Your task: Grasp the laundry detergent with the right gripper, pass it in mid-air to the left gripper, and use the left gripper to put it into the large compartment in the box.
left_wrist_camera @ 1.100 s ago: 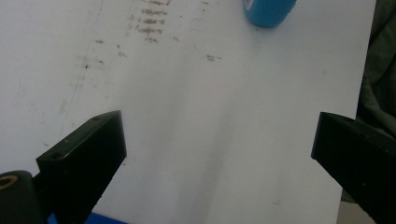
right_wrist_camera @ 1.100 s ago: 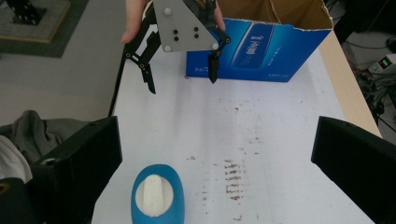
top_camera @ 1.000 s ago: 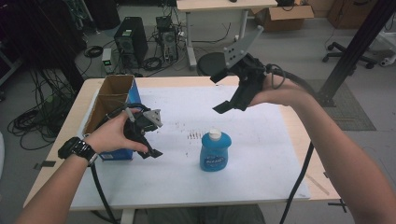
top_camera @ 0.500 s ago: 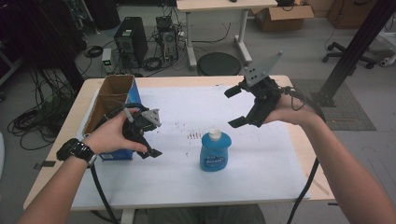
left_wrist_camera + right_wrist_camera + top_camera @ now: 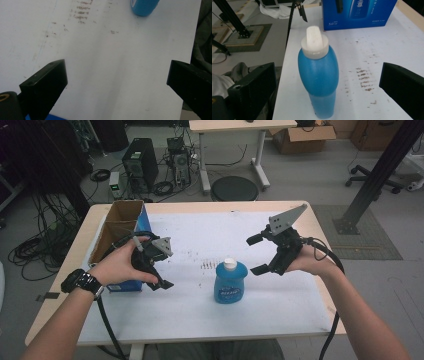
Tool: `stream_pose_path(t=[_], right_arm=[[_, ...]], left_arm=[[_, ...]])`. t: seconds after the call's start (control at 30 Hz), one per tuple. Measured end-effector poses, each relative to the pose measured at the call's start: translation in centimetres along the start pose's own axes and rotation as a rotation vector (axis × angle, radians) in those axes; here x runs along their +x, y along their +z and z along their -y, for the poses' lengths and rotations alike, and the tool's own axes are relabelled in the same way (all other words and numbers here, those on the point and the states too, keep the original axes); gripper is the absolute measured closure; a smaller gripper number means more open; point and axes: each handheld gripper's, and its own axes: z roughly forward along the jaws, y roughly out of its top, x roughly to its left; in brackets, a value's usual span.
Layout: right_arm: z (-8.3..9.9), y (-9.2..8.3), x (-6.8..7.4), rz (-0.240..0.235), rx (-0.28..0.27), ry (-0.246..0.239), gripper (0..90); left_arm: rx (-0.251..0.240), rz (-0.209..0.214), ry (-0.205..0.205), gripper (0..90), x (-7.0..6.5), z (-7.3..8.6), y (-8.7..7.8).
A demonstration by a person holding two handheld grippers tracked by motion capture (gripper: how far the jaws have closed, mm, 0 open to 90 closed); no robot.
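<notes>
Standing upright at frame centre, the blue bottle [image 5: 230, 281] points its white cap [image 5: 229, 264] up. Your right gripper [image 5: 257, 254] flanks it, jaws spread; your left gripper [image 5: 161, 261], lower left, also seems spread.

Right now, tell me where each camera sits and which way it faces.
High view: above the person's side, looking forward and down on the table; both forearms show.
Left gripper view: rides the left gripper, facing white tabletop.
Right gripper view: rides the right gripper, facing the blue bottle.
All three views share that bottle.
</notes>
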Motion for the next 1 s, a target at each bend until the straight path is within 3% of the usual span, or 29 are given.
stream_pose_path(t=[0.23,1.0], right_arm=[[2.6,1.1,0.0,-0.013,-0.025,0.036,1.0],[6.3,5.3,-0.3,-0.048,-0.049,0.08,2.5]], left_arm=[[0.003,0.007,-0.007,3.7,0.0,0.1,0.2],[0.0,0.018,0.006,3.7,-0.1,-0.1,0.4]])
